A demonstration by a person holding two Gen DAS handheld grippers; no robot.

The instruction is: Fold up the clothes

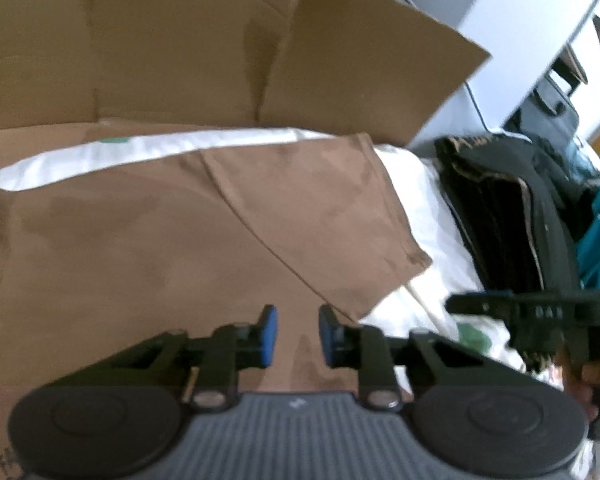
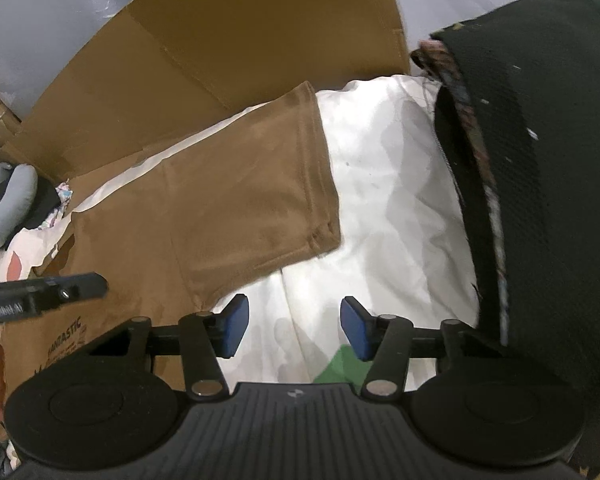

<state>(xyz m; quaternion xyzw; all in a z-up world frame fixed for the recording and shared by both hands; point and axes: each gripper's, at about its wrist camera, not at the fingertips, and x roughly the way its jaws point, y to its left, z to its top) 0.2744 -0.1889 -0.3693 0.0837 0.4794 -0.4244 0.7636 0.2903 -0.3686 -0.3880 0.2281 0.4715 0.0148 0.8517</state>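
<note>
Lying flat on a white sheet (image 2: 380, 184), the brown short-sleeved T-shirt (image 1: 148, 240) occupies the middle of both views. Its sleeve (image 2: 260, 176) is spread out to the side, hem edge resting on the sheet. The shirt's far edge lies near a large brown cardboard box (image 1: 172, 40), whose flaps stand up behind it.

Left gripper (image 1: 297, 336): blue-padded fingers (image 1: 269, 334) spread with a narrow gap, nothing between them. It hovers over the shirt body close to the lower edge of the sleeve. Contact with the fabric cannot be judged; the view is blurred.

Right gripper (image 2: 294, 328): blue-padded fingers (image 2: 236, 330) spread wider, empty. It sits over the sheet just beside the underarm corner of the shirt, the left finger close to the brown fabric edge. A green patch on the sheet shows just below the fingers.

A stack of dark folded garments with pale trim (image 1: 500, 216) lies to the right of the sheet; in the right wrist view it appears as a black textured cloth (image 2: 540, 160) close to the camera. A teal item (image 1: 596, 236) lies beyond the stack. A grey cushion (image 2: 4, 204) sits at the left edge of the right wrist view.

Each gripper's body shows at the edge of the other's view.
</note>
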